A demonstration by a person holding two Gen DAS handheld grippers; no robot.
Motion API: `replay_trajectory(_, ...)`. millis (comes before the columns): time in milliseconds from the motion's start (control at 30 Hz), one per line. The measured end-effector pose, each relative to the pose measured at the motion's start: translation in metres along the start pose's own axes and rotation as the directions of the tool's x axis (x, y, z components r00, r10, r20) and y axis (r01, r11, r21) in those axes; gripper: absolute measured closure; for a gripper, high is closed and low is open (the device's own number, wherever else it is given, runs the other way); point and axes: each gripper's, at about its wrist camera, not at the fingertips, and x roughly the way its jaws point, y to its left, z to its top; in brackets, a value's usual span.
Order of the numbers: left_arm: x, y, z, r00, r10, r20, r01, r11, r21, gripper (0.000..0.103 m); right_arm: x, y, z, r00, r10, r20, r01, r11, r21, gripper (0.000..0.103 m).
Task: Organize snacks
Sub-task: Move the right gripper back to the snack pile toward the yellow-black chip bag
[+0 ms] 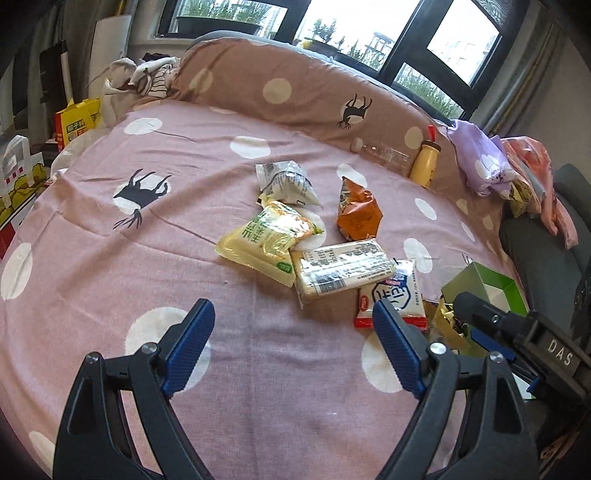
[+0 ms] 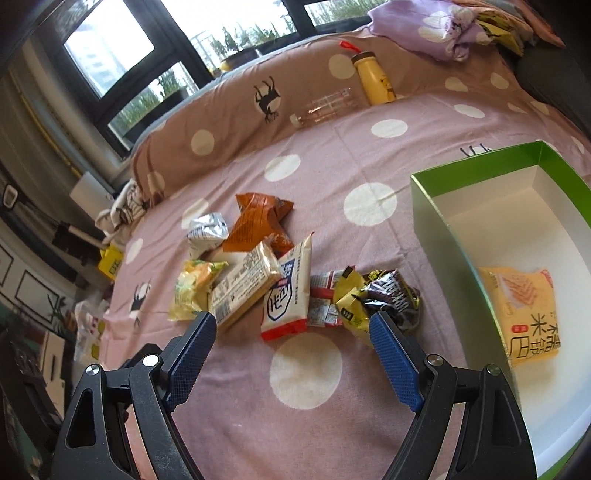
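Several snack packs lie in a pile on the pink spotted bedsheet (image 1: 110, 258): a yellow-green pack (image 1: 264, 240), a cream biscuit pack (image 1: 341, 267), a white and red pack (image 1: 391, 299), an orange pack (image 1: 358, 214) and a silver pack (image 1: 286, 182). My left gripper (image 1: 293, 325) is open and empty, just short of the pile. My right gripper (image 2: 291, 332) is open and empty over the sheet, near the white and red pack (image 2: 290, 291) and a dark crumpled wrapper (image 2: 391, 291). A green box (image 2: 432, 206) with a white inside holds one yellow pack (image 2: 521, 310).
A yellow bottle (image 2: 373, 79) and a clear bottle (image 2: 328, 105) lie against the brown spotted pillow (image 2: 221, 122). Purple cloth (image 2: 432, 26) sits at the far right. The right gripper's body (image 1: 532, 339) shows in the left wrist view beside the green box (image 1: 484, 284).
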Motion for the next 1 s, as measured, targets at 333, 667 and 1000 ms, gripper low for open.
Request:
replay_trajectory(333,0.003,0.008,0.0,1.0,0.01,-0.027,-0.011,0.999,-0.035,0.015,0.025,0.014,-0.008,0.994,-0.103,-0.04,0.1,0.992,-0.072,0.018)
replay_trajectory(667,0.002,0.016,0.001,0.999,0.016,-0.038,-0.018,0.998,-0.063,0.015,0.013,0.016,-0.006,0.973,-0.227,0.05,0.231,0.967,-0.104,0.018)
replay_trajectory(1000,0.004,0.014,-0.001,0.998,0.018,-0.056,-0.021,0.998,-0.061,0.015,0.046,0.007,0.002,0.959,-0.281,-0.042,0.274,0.955,-0.117,0.018)
